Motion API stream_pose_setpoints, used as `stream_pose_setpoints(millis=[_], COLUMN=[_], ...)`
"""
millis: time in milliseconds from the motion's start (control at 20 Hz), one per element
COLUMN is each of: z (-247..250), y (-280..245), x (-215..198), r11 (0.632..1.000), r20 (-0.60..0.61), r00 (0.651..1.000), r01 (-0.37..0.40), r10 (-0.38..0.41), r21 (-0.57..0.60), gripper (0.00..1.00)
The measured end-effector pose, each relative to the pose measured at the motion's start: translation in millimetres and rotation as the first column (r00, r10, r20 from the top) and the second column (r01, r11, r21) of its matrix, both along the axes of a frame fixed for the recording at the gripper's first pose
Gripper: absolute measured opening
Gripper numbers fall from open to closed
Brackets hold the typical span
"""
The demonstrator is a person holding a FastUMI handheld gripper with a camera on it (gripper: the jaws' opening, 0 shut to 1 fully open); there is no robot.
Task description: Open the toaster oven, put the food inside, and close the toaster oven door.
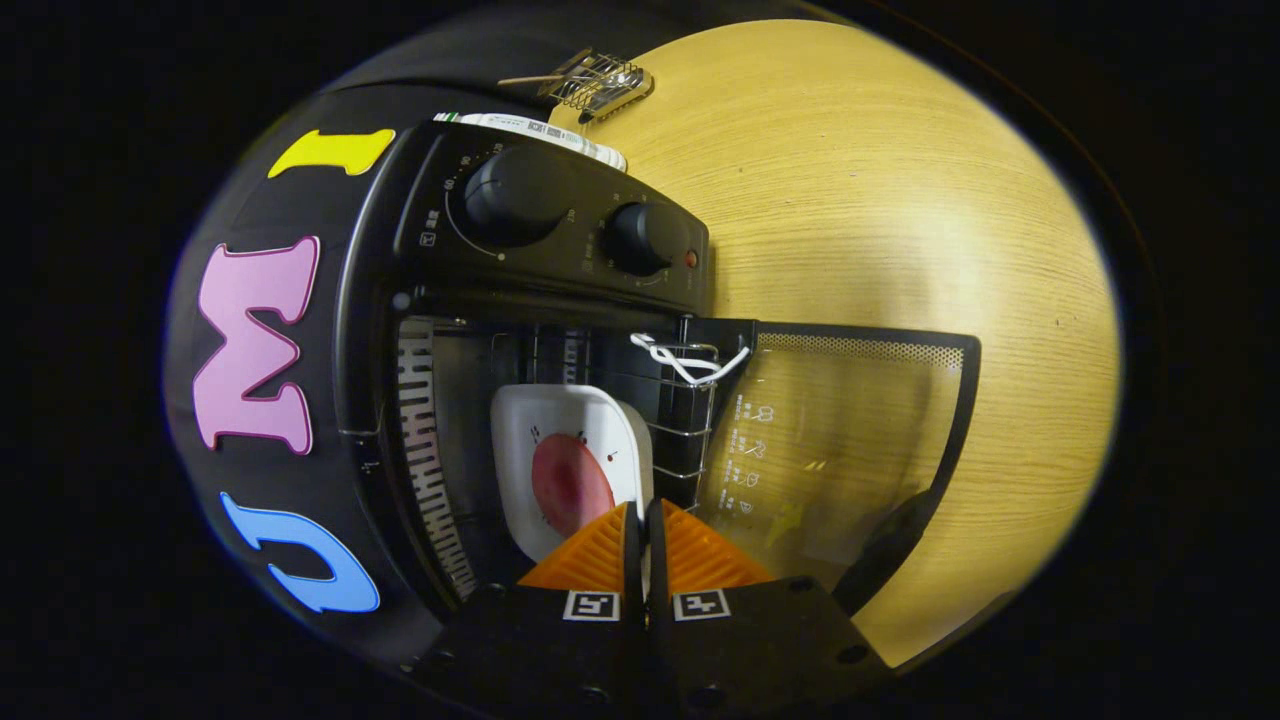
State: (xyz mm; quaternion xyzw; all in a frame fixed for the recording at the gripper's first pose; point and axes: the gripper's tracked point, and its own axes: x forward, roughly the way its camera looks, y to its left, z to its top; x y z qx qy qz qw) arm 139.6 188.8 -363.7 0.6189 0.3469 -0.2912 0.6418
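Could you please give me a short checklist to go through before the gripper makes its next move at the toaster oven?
1. Toaster oven door open: ok.
2. White plate with the reddish food inside the cavity: ok.
3. Gripper gripping the plate's rim: ok, fingers nearly closed on it.
4. Plate resting on the wire rack: cannot tell.
5. Plate released: not ok.
6. Door closed: not ok.

Handheld gripper (640, 520) seen from behind its two orange ribbed fingers (590, 555). The fingers stand nearly together, a narrow slit between them, tips pointing forward. Each black finger base carries a square marker.
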Motion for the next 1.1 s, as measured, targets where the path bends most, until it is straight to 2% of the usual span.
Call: stream_pose_setpoints(millis=[150,350,400,450,500,650,750,850,950,1000,1050,1100], z=[5,11,14,17,19,24,39,53,66,70,73,73], y=[6,13,10,9,8,0,-7,-14,-17,-18,-17,-12], x=[8,-4,-9,-16,-30,-70,-82,-96,-113,-119,-127,-135], r11=[0.998,0.995,0.995,0.994,0.99,0.937,0.876,0.783,0.64,0.556,0.481,0.422], r20=[0.034,0.009,-0.003,-0.011,-0.033,-0.087,-0.055,-0.059,-0.103,-0.137,-0.167,-0.191], r00=[0.999,1.0,0.999,0.998,0.992,0.934,0.878,0.797,0.679,0.616,0.559,0.514], r01=[0.017,-0.022,-0.034,-0.059,-0.117,-0.349,-0.478,-0.603,-0.724,-0.77,-0.803,-0.825], r10=[-0.019,0.022,0.035,0.06,0.12,0.348,0.475,0.602,0.727,0.776,0.812,0.836], r21=[0.063,0.092,0.093,0.087,0.077,-0.008,-0.072,-0.152,-0.257,-0.313,-0.352,-0.375], gripper=[0.1,0.46,0.64,0.74,0.97,0.99,0.99,0.99,0.99,0.99,0.98,0.99])
